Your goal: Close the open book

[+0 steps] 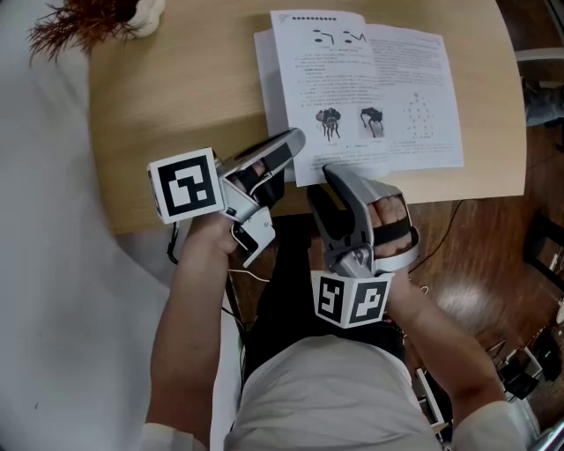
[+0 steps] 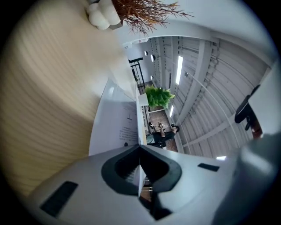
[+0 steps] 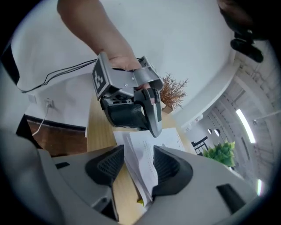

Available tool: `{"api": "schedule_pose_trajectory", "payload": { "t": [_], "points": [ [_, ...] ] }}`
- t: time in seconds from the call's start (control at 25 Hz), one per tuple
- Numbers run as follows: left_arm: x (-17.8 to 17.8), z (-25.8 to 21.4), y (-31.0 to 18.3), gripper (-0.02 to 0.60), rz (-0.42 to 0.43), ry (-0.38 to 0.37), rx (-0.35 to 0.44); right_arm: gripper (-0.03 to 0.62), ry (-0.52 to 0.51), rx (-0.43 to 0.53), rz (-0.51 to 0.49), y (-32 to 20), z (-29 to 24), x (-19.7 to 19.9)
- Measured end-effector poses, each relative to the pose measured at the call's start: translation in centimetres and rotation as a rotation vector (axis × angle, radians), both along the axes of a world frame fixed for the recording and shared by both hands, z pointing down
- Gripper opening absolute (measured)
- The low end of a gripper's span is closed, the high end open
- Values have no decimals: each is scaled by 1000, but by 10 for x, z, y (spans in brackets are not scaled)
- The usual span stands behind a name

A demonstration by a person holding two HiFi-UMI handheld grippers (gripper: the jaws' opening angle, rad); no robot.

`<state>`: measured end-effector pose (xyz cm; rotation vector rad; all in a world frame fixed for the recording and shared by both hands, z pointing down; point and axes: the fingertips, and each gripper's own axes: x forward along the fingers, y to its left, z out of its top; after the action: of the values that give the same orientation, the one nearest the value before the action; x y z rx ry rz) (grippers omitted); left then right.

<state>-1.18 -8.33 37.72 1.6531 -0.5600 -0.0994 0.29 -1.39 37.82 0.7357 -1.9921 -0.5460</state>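
Observation:
An open book (image 1: pixel 370 88) with printed white pages lies on the light wooden table (image 1: pixel 176 97). My left gripper (image 1: pixel 295 141) is at the book's near left corner. In the left gripper view it (image 2: pixel 140 169) is shut on a thin page (image 2: pixel 116 127) seen edge-on between the pads. My right gripper (image 1: pixel 330 172) is at the book's near edge, just right of the left one. In the right gripper view it (image 3: pixel 138 169) stands open with a few lifted pages (image 3: pixel 142 158) between its pads, and the left gripper (image 3: pixel 153 121) shows just beyond.
A dried plant in a white vase (image 1: pixel 88 22) stands at the table's far left corner. The table's near edge runs just under both grippers. A cable (image 1: pixel 441 229) trails over the wooden floor at the right. A white surface lies to the left.

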Motion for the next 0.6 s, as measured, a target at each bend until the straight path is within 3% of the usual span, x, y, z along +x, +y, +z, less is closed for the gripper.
{"api": "schedule_pose_trajectory", "payload": {
  "t": [0.12,0.24,0.32,0.6],
  "points": [
    [1,-3,0,-2,-12,41,-26,207,35,31,-13,0,5,0],
    [1,-2,1,-2,-22,42,-32,204,-8,50,-16,-1,-2,-2],
    [0,-1,1,-2,-31,36,-36,135,-29,60,-22,0,-7,-4],
    [0,-4,-1,-2,-26,-5,9,17,-83,84,-19,8,-17,-7]
  ]
}}
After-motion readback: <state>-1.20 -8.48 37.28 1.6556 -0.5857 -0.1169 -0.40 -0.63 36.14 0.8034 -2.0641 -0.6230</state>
